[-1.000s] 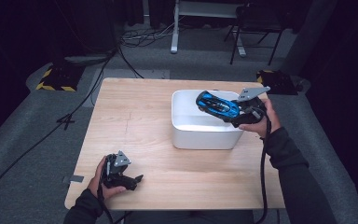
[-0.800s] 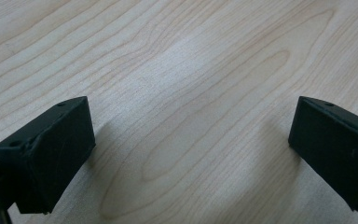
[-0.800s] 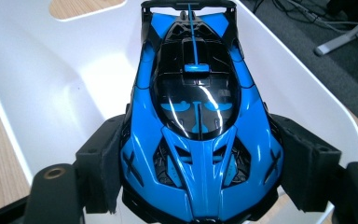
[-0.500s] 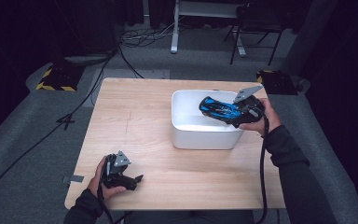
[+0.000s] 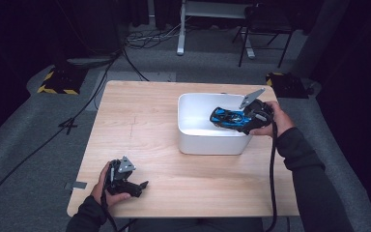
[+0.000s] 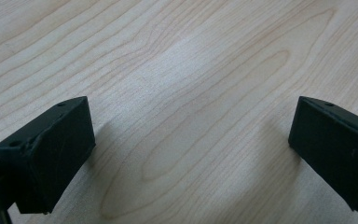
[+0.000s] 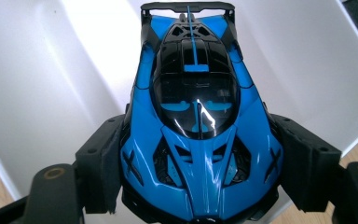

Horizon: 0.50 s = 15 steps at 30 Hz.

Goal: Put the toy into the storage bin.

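Here, toy car (image 5: pixel 228 118) hangs inside bin (image 5: pixel 193 130) rim — clear.

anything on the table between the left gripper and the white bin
Nothing: in the high view, only bare wooden table lies between the left gripper and the white bin.

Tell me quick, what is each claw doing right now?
Left gripper: open, holding nothing, low over the table.
Right gripper: closed on the toy car, over the white tub.
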Tool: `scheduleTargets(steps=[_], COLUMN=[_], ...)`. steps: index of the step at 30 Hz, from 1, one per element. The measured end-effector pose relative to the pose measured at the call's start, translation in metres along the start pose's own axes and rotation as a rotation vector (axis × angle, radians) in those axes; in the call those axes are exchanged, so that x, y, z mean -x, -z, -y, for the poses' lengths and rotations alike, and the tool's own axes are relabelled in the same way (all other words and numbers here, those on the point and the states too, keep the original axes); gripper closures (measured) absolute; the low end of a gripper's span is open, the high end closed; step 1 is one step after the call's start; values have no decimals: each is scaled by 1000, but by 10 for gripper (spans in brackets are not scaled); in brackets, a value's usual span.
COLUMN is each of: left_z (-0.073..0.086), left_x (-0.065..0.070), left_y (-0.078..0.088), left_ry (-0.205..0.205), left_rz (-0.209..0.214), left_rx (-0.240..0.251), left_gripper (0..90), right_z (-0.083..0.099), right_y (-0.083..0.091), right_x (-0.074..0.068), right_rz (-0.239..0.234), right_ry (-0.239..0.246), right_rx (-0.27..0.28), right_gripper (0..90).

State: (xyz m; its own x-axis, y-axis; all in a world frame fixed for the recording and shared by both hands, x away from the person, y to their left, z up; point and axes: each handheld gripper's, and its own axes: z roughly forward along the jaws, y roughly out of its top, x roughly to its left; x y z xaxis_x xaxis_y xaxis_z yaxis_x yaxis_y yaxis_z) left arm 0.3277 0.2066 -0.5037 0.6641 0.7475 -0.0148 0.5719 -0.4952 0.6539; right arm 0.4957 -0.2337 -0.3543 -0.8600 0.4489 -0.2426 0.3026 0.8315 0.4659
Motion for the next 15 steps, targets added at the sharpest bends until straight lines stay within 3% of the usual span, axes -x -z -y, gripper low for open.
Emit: scheduleTargets(steps=[5, 15], left_z=[0, 0], left_x=[0, 0], left_y=[0, 0], left_ry=[1, 0], left_rz=[-1, 0], left_rx=[1, 0], left_gripper=[5, 5], right_z=[-1, -2], right_y=[-1, 0], right_x=[2, 0], right_rz=[-13, -25], right_ry=[6, 22], right_rx=[-38, -61], right_gripper=[261, 257])
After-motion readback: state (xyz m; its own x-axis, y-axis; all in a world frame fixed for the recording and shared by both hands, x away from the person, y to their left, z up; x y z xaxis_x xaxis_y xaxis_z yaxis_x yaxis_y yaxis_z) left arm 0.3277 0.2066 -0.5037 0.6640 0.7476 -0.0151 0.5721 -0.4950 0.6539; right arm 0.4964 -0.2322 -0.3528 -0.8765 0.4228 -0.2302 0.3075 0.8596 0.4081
